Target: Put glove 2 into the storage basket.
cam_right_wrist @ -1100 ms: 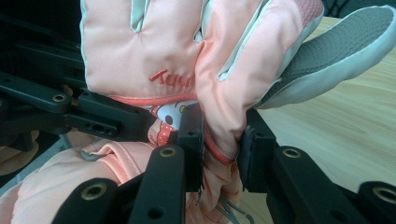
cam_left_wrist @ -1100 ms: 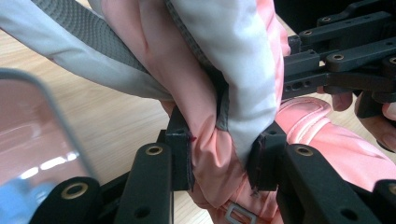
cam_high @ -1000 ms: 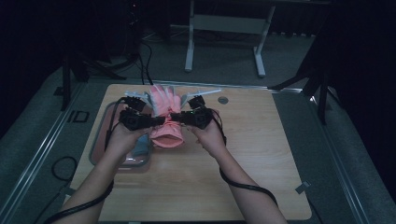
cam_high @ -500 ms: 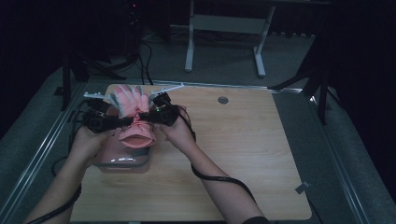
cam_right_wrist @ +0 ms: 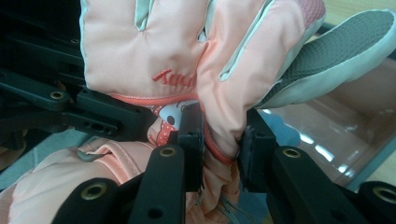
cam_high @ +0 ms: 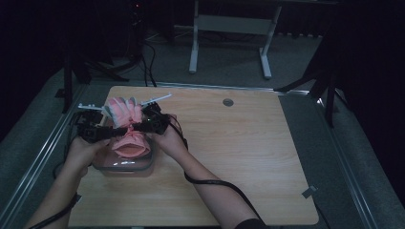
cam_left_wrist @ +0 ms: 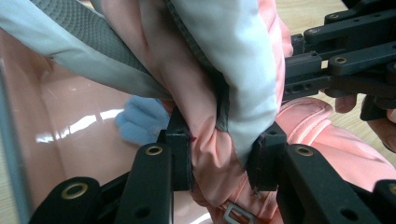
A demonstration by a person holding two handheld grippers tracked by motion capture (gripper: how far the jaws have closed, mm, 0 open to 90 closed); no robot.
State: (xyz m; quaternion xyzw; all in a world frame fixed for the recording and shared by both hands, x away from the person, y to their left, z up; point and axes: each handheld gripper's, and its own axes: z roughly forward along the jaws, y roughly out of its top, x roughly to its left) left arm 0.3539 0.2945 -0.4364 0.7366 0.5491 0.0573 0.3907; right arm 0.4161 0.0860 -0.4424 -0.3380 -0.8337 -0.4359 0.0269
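A pink padded ski glove (cam_high: 125, 125) with pale grey fingertips and grey palm patches is hanging above a clear plastic bin (cam_high: 143, 164) at the left side of the wooden table (cam_high: 248, 157), fingers pointing away from the person and cuff toward them. The left gripper (cam_left_wrist: 219, 154) is pinching the glove's gathered wrist from one side, its jaws clamped on a fold of pink fabric, and the right gripper (cam_right_wrist: 222, 140) is gripping the same wrist area from the opposite side, jaws squeezing a bunch of cloth just below the red embroidered lettering (cam_right_wrist: 175, 78). In the right gripper view a small cartoon print (cam_right_wrist: 169, 114) is peeking out beside the jaw. Inside the bin, under the glove, a light blue item (cam_left_wrist: 140, 119) is lying on the bottom; what it is cannot be told. The person's forearms are reaching in from the near edge, cables trailing from both tools
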